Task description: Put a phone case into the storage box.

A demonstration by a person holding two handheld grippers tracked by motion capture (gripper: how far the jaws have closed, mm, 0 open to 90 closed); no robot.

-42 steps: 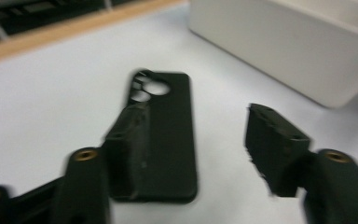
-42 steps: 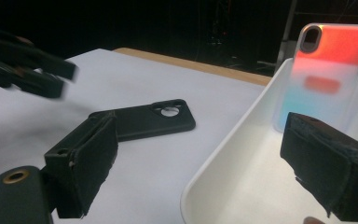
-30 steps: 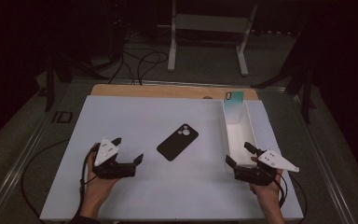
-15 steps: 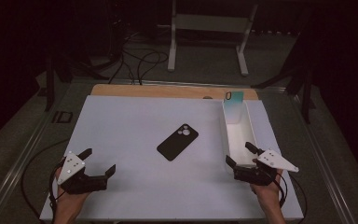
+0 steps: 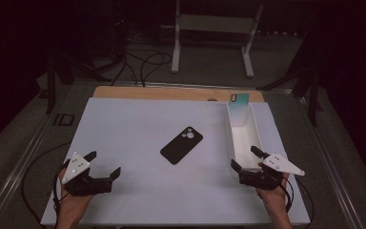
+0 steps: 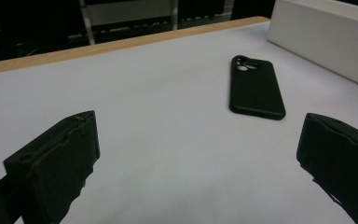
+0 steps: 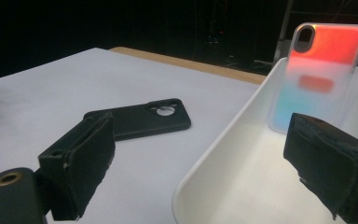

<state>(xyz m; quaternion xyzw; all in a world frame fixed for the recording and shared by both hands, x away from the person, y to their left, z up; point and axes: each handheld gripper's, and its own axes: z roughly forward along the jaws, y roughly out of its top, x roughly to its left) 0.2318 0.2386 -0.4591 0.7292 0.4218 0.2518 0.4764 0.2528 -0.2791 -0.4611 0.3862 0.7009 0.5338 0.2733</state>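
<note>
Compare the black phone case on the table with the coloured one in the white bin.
The black phone case is opaque and dark; the coloured case is translucent, fading from orange-red to pale blue. The black phone case lies flat on the white table; the coloured case stands leaning against the far end of the white bin. Both have a camera cutout, and no gripper touches either.

Right claw (image 7: 198,163) view: right jaw cut off by the bottom and right edges; white tray (image 7: 242,182) cut at the bottom edge, its near end out of frame. The jaw covers the lower corner of the colourful phone case (image 7: 319,74).

Left claw (image 6: 198,154) view: both jaws clipped by the bottom edge; tray (image 6: 326,37) cut at the right edge.

High view: person's forearms cut off at the bottom.
</note>
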